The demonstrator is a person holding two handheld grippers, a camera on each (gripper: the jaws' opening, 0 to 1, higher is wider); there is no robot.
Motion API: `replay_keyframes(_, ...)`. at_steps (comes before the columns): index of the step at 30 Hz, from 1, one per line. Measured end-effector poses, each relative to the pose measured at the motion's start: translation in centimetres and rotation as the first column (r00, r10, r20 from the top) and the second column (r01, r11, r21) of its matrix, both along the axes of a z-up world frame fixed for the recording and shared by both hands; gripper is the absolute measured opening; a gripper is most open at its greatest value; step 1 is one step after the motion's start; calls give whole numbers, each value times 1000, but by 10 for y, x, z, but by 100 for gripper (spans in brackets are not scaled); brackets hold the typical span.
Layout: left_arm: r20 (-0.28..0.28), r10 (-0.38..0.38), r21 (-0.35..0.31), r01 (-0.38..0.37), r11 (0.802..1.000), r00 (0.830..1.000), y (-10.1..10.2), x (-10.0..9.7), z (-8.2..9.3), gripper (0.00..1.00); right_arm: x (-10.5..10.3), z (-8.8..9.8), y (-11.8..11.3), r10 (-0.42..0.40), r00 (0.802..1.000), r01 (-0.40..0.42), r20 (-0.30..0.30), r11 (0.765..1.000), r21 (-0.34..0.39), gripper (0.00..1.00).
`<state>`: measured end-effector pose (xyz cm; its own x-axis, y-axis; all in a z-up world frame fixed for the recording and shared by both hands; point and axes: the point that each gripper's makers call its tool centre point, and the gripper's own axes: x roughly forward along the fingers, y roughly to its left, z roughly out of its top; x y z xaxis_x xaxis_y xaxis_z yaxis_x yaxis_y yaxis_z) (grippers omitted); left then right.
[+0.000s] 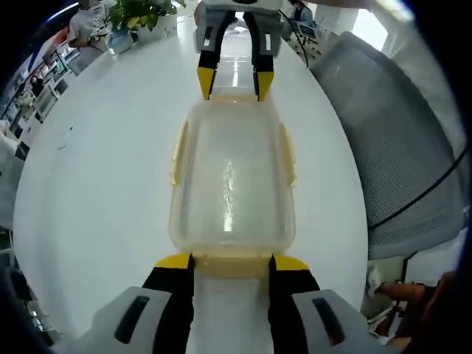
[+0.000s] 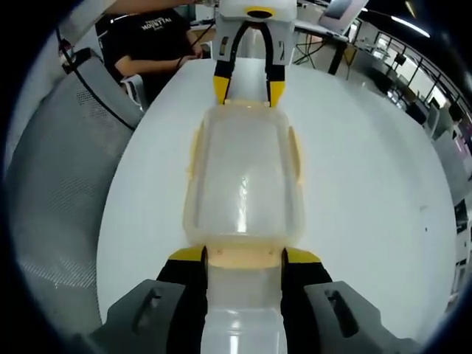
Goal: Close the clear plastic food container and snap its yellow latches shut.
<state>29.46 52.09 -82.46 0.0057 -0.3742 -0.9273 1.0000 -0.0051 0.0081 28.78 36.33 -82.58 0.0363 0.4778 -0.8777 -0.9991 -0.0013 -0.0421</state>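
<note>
Left gripper (image 1: 231, 263) low over the white table (image 1: 103, 184), yellow-tipped jaws spread apart on either side of the near end latch (image 1: 230, 264) of the clear plastic food container (image 1: 230, 184), tips just beside the latch; actual contact not discernible. Right gripper (image 2: 243, 258) posed likewise at the opposite short end, jaws apart and flanking that end's yellow latch (image 2: 244, 258), pointing straight back at the other tool. Seen across the container in the left gripper view: the right gripper's tips at (image 1: 234, 82), plus a potted plant (image 1: 133, 18) at the far table edge and a grey mesh chair (image 1: 398, 140) off to one side. Seen in the right gripper view instead: the left gripper at (image 2: 248, 87), a person in a black T-shirt (image 2: 151, 40) beyond the table, the mesh chair (image 2: 59, 169) on the other side of the frame, and desks further back. Container lying lengthwise between the two grippers, mid-table, lid on, translucent with a pale yellow rim, long side latches (image 1: 179, 151) standing slightly out from the walls, a streak of glare down the lid's middle.
</note>
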Motion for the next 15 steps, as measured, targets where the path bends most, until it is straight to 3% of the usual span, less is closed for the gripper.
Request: replay_keyframes(15,22,10,-6,-10,1000,1000,-4,-1,24,34,1,22,-3,9,1000,-9,26,1000,12,35)
